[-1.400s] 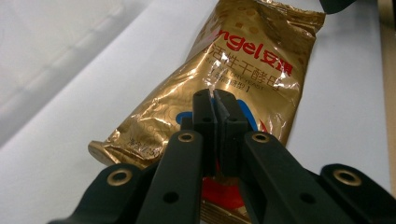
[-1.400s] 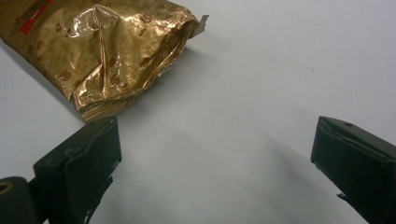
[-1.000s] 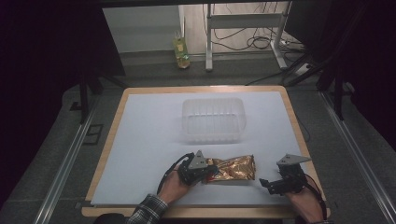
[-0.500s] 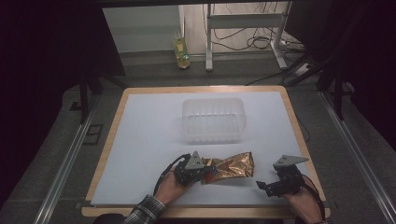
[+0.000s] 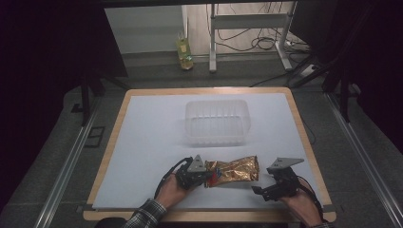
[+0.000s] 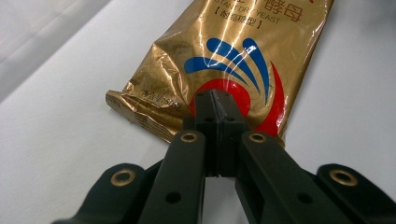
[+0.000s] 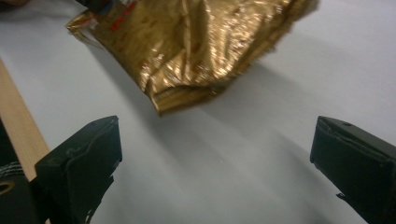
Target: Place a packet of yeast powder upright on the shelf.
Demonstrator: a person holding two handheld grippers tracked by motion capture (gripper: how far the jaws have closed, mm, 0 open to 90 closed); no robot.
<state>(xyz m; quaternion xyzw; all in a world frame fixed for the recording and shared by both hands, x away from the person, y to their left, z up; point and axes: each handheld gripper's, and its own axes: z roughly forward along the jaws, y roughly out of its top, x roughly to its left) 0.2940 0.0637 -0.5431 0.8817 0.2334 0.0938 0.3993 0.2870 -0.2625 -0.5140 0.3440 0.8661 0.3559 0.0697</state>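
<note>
Near the front edge of the tabletop [image 5: 142,142], our left hand-held gripper [image 5: 203,176] pinches the gold packet's [image 5: 235,168] end, so we should lift slowly toward the clear tub [image 5: 217,122] while our right hand-held gripper [image 5: 259,191] waits, jaws spread.

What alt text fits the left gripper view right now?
Black tongs shut on the edge of a gold foil packet printed with a red and blue swirl, which lies on a white table.
</note>
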